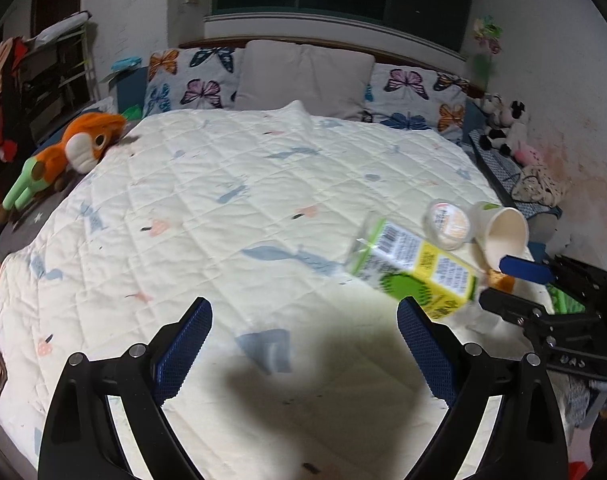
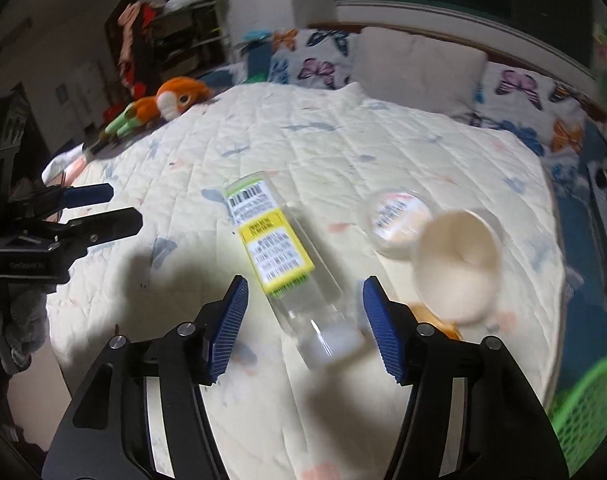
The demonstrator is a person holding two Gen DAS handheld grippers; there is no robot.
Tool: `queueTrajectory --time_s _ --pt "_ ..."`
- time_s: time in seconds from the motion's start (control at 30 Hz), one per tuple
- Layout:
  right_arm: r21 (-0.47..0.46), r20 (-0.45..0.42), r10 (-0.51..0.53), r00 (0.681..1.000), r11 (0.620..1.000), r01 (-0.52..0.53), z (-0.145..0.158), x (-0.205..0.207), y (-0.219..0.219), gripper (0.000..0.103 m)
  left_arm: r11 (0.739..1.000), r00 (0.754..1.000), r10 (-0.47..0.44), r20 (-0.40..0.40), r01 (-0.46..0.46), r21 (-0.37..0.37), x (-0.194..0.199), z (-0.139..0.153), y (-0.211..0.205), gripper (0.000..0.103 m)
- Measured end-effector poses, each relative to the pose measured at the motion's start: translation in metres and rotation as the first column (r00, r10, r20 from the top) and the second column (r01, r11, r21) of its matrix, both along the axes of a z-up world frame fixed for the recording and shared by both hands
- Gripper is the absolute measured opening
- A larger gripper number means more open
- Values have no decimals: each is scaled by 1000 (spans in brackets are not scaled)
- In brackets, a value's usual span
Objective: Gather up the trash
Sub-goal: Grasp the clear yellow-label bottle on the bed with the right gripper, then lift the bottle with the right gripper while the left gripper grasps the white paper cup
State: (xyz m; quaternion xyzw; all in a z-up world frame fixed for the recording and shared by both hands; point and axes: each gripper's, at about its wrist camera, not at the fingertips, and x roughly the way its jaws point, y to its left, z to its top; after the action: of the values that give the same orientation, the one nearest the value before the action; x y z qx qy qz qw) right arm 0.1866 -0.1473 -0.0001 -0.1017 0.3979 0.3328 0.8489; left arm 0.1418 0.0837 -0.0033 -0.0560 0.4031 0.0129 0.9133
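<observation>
A clear plastic bottle with a yellow and green label lies on the bed's quilt, its white-capped end toward me. That end sits between the fingers of my right gripper, whose pads stand apart from it, so the gripper is open. Beside the bottle lie a tipped white paper cup, a small round lidded tub and an orange scrap. In the left wrist view the bottle, cup and tub are at the right. My left gripper hangs open over bare quilt.
A green mesh basket stands off the bed's near right corner. An orange plush toy lies at the bed's left edge. Pillows line the headboard. Black-and-white plush toys sit by the right wall.
</observation>
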Motion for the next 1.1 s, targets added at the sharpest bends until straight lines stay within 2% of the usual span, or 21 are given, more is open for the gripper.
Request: queueTrajectory --time_s 0.3,0.5,0.6,0.87,1.1 --pt "-96 -2 110 994 989 -110 -14 29 46 58 999 999 36 -30 -37 -22 3 -15 23 91" --pt "-140 -16 149 989 979 -150 -27 40 65 58 998 998 48 -43 -50 -30 5 -22 29 91" --pt "-148 -15 153 988 977 -153 -29 41 69 55 998 998 48 -47 -50 -32 6 -24 31 91" --pt "-89 -1 103 995 991 -102 -16 32 53 50 998 998 47 -48 -49 -42 8 -25 32 91" --pt "-6 38 16 999 1000 -16 12 12 15 49 999 999 24 -28 -25 -40 10 -18 19 91"
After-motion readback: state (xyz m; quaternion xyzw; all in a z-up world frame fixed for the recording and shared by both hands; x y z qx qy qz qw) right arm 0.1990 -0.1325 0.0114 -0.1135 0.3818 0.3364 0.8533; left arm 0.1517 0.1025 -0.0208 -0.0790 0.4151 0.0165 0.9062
